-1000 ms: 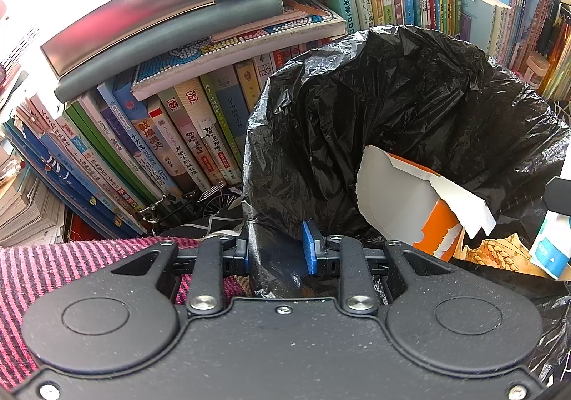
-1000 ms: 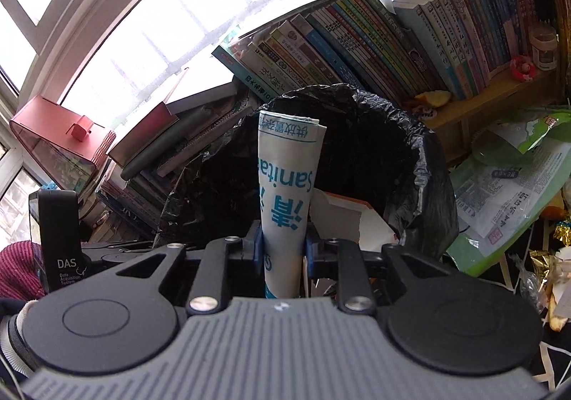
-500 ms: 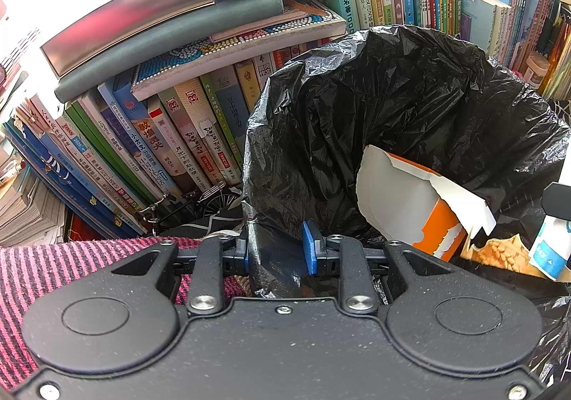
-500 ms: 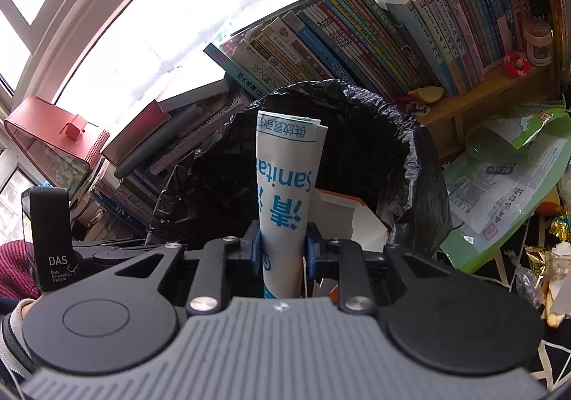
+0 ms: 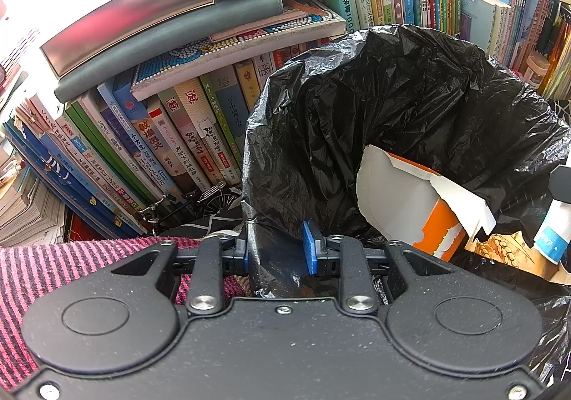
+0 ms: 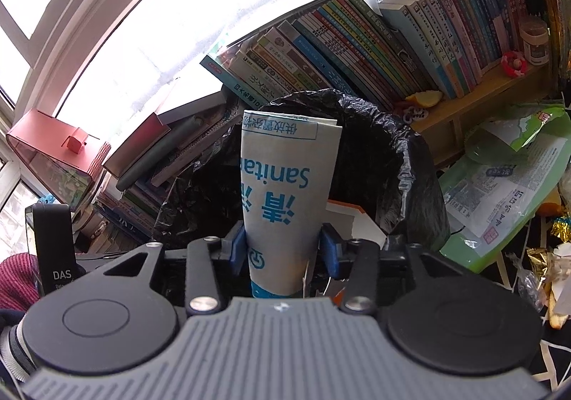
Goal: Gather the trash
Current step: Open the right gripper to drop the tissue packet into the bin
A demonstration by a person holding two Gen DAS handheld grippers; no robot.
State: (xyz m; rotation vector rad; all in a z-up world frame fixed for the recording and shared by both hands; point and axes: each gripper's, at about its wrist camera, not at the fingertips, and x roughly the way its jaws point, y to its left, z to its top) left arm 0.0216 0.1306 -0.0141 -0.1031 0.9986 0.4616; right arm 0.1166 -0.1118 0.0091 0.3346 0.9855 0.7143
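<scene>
Two grips matter here, so take them one view at a time. From the left wrist, your left gripper (image 5: 276, 250) pinches the near rim of the black trash bag (image 5: 410, 121), holding its mouth open — keep that pinch firm and still. Inside the bag lies a torn orange-and-white carton (image 5: 421, 207), and at the right edge a corner of the blue-and-white sanitary bag (image 5: 553, 239) shows.

From the right wrist, your right gripper (image 6: 283, 250) is opening around that sanitary bag (image 6: 289, 193), which stands upright between the pads; the right pad is already clear, the left one just beside or touching it. Let the jaws spread fully before you pull away, so it drops straight into the trash bag (image 6: 410, 157) below.

Only this view shows what remains — a green printed package (image 6: 506, 185) and foil scraps (image 6: 546, 257) lying to the right.
</scene>
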